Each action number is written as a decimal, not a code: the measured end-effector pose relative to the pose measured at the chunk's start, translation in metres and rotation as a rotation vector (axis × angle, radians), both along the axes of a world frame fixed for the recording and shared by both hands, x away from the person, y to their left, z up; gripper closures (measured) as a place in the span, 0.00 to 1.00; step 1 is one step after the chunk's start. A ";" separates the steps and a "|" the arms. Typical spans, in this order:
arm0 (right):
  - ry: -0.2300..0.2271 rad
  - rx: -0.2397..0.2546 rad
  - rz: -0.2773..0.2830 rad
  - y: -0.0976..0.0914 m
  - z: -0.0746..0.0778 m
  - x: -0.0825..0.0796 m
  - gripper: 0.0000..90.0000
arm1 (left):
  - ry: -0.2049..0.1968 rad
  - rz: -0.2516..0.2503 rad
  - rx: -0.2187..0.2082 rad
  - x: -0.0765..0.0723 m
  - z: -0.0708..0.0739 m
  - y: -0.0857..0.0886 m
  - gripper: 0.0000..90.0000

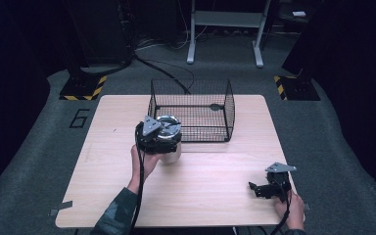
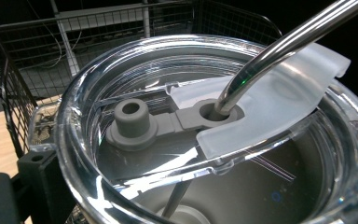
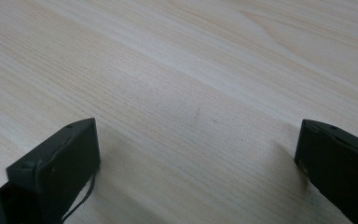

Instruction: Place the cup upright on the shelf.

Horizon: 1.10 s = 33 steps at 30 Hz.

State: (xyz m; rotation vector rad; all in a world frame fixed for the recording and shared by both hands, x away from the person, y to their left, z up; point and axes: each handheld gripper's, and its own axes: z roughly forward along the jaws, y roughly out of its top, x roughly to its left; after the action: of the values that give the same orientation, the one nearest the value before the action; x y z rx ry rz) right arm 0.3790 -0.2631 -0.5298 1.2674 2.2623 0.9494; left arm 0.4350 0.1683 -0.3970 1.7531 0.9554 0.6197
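So the whole thing hinges on the steel tumbler [image 1: 169, 142] and where it sits relative to the wire basket [image 1: 192, 110]: it's standing on the table [image 1: 215, 181] just in front of the basket's near-left corner, close to the mesh, I can't tell if it touches. The left gripper [image 1: 157, 138] is right up against it on the side away from the basket, so that hand is clearly the nearer one. Whether its jaws are actually pinching the cup I can't tell — the left gripper view is nearly all clear lid [image 2: 205, 140], with just a bit of black jaw low at the left edge.

The tumbler's long axis is straight up and down. The metal straw [image 2: 279, 51] pokes out through the lid's grey stopper hole [image 2: 214, 112] and leans away from vertical. Basket mesh sits right behind the rim in that view, so my guess is any move into the basket is a short lift up and over that near wall.

Off to the right, well apart from the basket, the right gripper [image 1: 260, 188] rests near the table's front corner — jaws spread wide, bare wood between them.
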 end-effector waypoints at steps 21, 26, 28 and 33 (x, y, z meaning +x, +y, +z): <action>-0.001 0.001 0.004 0.000 0.000 0.000 0.00 | -0.026 -0.043 -0.012 0.001 0.031 0.001 0.04; -0.001 0.001 0.005 0.000 0.000 0.001 0.00 | -0.040 -0.054 0.003 0.002 0.045 -0.001 0.04; -0.001 0.001 0.005 0.000 0.000 0.001 0.00 | -0.044 -0.056 0.003 0.003 0.048 -0.002 0.04; -0.001 0.001 0.005 0.000 0.000 0.001 0.00 | -0.039 -0.061 0.011 0.007 0.052 -0.005 0.04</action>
State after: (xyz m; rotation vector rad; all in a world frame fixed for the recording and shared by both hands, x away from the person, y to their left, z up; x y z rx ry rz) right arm 0.3795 -0.2633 -0.5298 1.2618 2.2652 0.9530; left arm 0.4417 0.1631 -0.3452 1.7674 0.8698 0.6191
